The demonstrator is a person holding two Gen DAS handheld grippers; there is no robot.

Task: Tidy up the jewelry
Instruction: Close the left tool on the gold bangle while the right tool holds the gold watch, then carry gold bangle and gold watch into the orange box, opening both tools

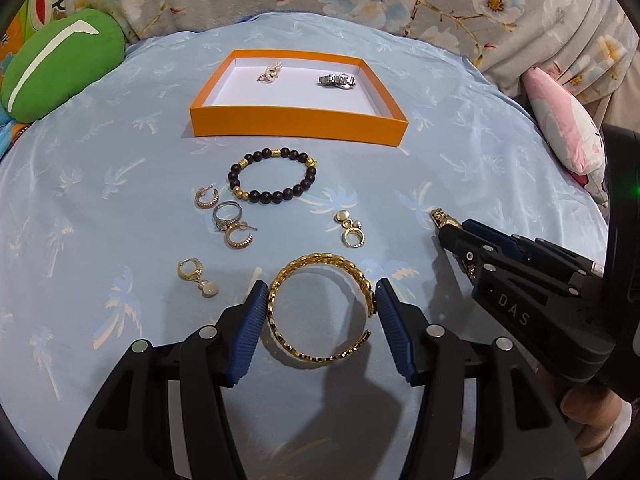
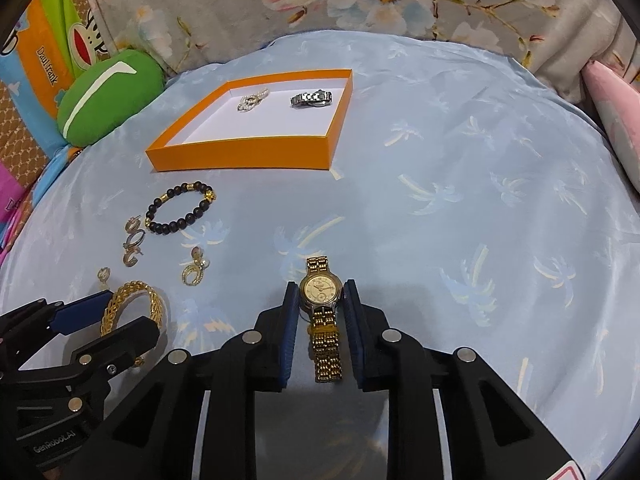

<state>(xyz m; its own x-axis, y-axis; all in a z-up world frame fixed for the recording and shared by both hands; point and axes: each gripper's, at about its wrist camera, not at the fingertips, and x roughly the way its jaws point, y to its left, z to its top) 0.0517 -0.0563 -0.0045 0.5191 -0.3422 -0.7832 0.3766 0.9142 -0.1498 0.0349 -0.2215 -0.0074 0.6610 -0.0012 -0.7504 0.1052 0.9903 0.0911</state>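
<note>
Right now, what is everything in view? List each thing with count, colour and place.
box: one, orange, white inside, far centre of the cloth
pearl brooch: one, pale gold, in the box, left
silver watch: one, in the box, right
bead bracelet: one, black and gold, before the box
hoop earrings: two, gold, left of centre
ring: one, silver, between the hoops
drop earrings: two, gold with pearl
gold bangle: one, between the left pads
gold watch: one, between the right pads
cloth: one, pale blue
cushion: one, green, far left
left hand-held gripper: black, blue pads
right hand-held gripper: same
</note>
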